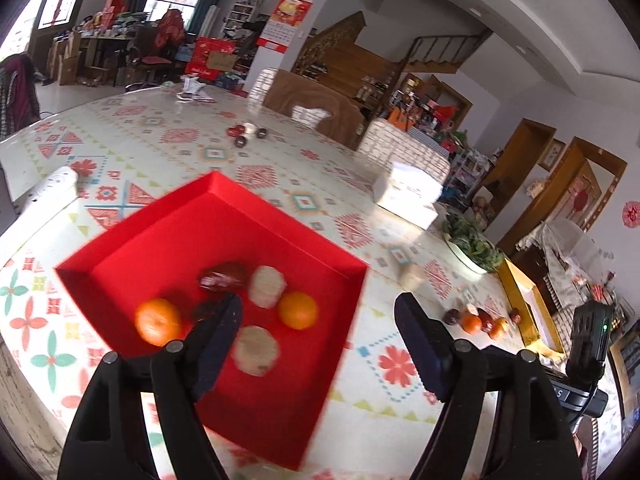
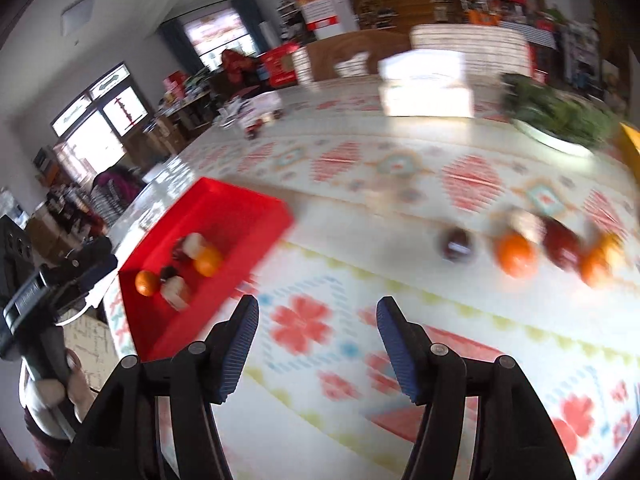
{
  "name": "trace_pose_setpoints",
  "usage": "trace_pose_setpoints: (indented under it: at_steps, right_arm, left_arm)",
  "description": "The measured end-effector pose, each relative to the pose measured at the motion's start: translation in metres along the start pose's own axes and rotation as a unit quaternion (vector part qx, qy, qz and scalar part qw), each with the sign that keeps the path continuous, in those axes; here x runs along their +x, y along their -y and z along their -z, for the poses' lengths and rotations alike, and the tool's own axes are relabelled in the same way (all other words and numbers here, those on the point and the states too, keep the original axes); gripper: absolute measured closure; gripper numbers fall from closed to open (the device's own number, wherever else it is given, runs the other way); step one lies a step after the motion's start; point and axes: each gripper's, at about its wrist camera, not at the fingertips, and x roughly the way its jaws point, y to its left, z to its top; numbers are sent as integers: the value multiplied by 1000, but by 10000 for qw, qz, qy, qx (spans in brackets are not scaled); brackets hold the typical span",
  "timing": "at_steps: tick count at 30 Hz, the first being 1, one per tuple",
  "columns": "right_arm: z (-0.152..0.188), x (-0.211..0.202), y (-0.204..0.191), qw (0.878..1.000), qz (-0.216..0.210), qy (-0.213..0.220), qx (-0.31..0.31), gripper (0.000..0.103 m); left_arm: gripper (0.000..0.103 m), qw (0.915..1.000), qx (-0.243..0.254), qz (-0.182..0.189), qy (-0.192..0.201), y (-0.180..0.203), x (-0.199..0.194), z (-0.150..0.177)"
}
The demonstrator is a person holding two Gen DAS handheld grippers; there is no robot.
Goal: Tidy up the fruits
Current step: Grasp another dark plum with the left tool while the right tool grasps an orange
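A red tray [image 1: 132, 240] lies on the patterned tablecloth and holds two oranges [image 1: 157, 321], two pale round fruits [image 1: 267, 285] and dark red fruits [image 1: 224, 276]. My left gripper [image 1: 320, 312] hovers open over the tray's right part, nothing between its fingers. In the right wrist view the red tray [image 2: 256, 208] sits at the left. My right gripper [image 2: 318, 314] is open above bare tablecloth, holding nothing. A row of loose fruits lies at the right: a dark fruit [image 2: 456, 243], an orange [image 2: 516, 254], a red fruit [image 2: 562, 246] and another orange [image 2: 596, 266].
A white box [image 1: 408, 196] and a plate of greens [image 1: 472, 246] stand at the table's far right, beside a yellow tray [image 1: 524, 300]. Small dark fruits [image 1: 240, 134] lie far back. A hand holds the left gripper's handle [image 2: 36, 320].
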Motion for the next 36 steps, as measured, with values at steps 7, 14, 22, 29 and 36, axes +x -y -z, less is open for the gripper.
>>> trace_pose_setpoints:
  at_steps: [7, 14, 22, 29, 36]
  right_arm:
    - [21, -54, 79, 9960, 749, 311, 380, 37]
    - [6, -70, 150, 9874, 1104, 494, 1022, 37]
    - [-16, -54, 190, 9821, 1272, 519, 1287, 41]
    - [-19, -24, 190, 9843, 1249, 247, 1222, 49]
    - [-20, -10, 190, 9852, 1265, 220, 1136, 52]
  left_arm:
    - [25, 9981, 323, 382, -346, 53, 26, 12]
    - [25, 9885, 887, 874, -853, 118, 69, 29]
    - [26, 9763, 1516, 972, -1199, 163, 129, 40]
    - [35, 9657, 2006, 797, -1444, 190, 186, 44]
    - [45, 9526, 2433, 757, -1660, 205, 219, 52]
